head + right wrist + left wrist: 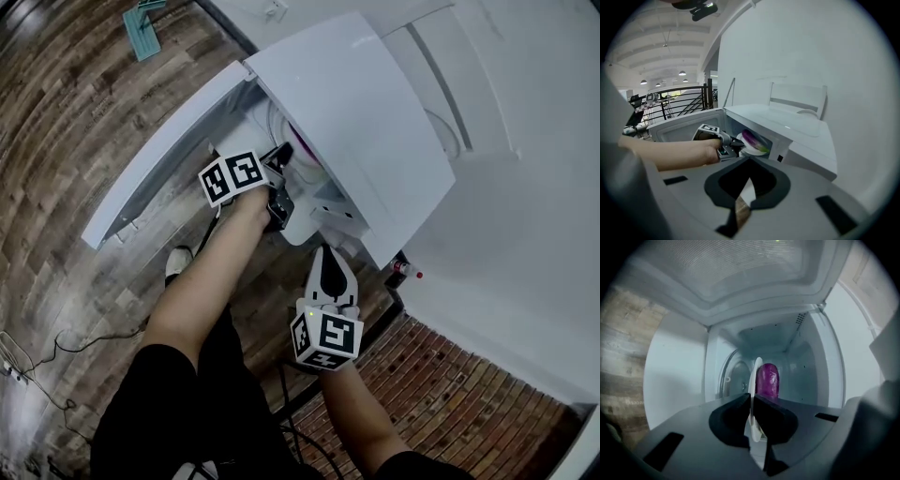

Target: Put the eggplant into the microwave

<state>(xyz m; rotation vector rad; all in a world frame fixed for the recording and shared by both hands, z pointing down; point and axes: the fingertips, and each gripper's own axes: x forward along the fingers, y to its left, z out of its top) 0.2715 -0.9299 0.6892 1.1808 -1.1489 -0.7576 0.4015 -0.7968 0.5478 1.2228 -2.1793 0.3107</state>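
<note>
The white microwave (361,103) stands open, its door (155,164) swung out to the left. My left gripper (278,178) reaches into the cavity, shut on the rim of a white plate (753,394) seen edge-on. On the plate lies the purple eggplant (767,379), inside the microwave; it also shows as a magenta glimpse (306,150) from above and on the plate (753,149) in the right gripper view, eggplant (751,138). My right gripper (330,272) hangs below the microwave's front, shut and empty (749,180).
A white wall and cabinet (525,141) lie right of the microwave. Wood-plank floor (56,112) spreads to the left, red brick floor (441,394) below. Cables (56,352) trail on the floor. A small red-capped item (407,272) sits by the microwave's lower corner.
</note>
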